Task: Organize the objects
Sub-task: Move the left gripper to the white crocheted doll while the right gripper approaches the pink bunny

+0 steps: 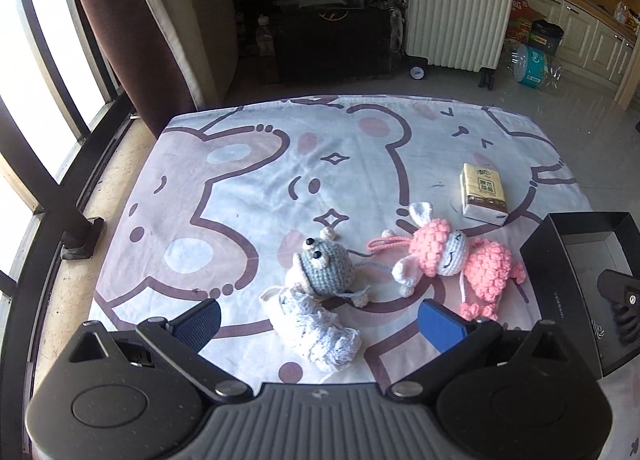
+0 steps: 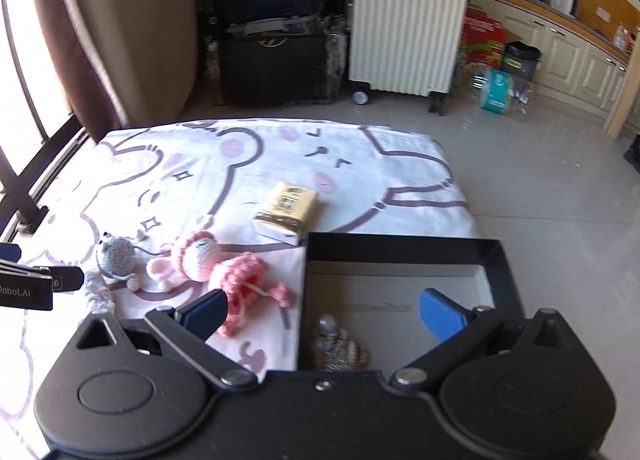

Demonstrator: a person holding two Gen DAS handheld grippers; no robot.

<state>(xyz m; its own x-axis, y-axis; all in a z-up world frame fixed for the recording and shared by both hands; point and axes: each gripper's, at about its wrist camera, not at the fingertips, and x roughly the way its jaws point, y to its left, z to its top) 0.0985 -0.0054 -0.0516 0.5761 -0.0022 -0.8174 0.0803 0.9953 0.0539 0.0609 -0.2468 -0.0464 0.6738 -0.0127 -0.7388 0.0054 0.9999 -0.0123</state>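
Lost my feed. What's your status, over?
Left gripper open over grey doll. Right gripper open above black box. Pink doll, tissue pack still out. Path clear.

Cartoon-print sheet (image 1: 240,164) carries grey toy (image 1: 326,266), pink doll (image 1: 460,256), tissue pack (image 1: 482,194), black box (image 2: 404,248).

A cream ribbed hard-shell suitcase (image 1: 460,4) is seen standing on the grey tiled floor (image 2: 540,188), beyond the worktop's far edge, beside a brown curtain (image 1: 116,28).
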